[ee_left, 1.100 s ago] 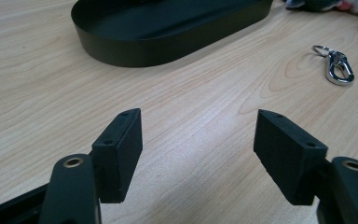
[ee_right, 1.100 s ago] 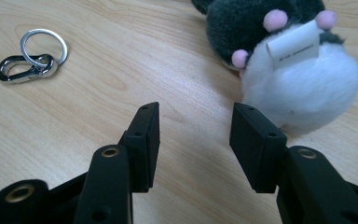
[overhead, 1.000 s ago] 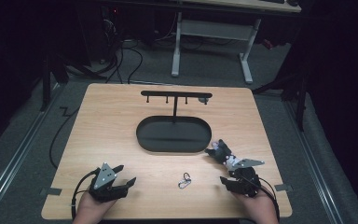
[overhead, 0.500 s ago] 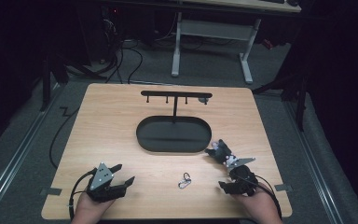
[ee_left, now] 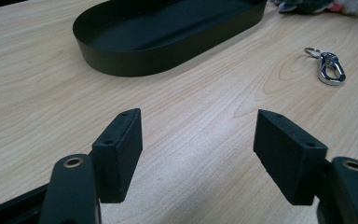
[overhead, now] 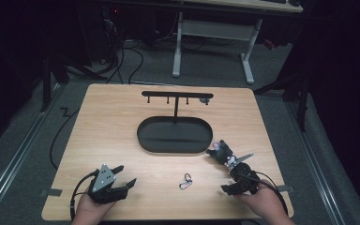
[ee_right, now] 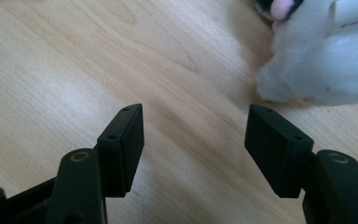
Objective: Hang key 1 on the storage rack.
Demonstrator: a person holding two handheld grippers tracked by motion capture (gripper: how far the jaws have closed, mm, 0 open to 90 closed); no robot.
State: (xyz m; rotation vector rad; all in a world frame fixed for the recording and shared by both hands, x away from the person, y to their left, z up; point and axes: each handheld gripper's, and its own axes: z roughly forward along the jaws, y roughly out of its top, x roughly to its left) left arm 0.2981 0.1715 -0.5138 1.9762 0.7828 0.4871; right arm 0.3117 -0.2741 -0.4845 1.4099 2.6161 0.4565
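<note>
Both grippers (overhead: pixel 124 176) (overhead: pixel 228 165) gape; plush toy (ee_right: pixel 317 65), perhaps, beside right

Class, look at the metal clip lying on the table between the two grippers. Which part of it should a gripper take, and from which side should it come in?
Take the metal clip across its wider snap-hook body, coming from above. It lies flat on the table, so a sideways approach would probably only push it along. The small ring at one end looks too thin to pinch securely. Both the left gripper and right gripper are open.
</note>
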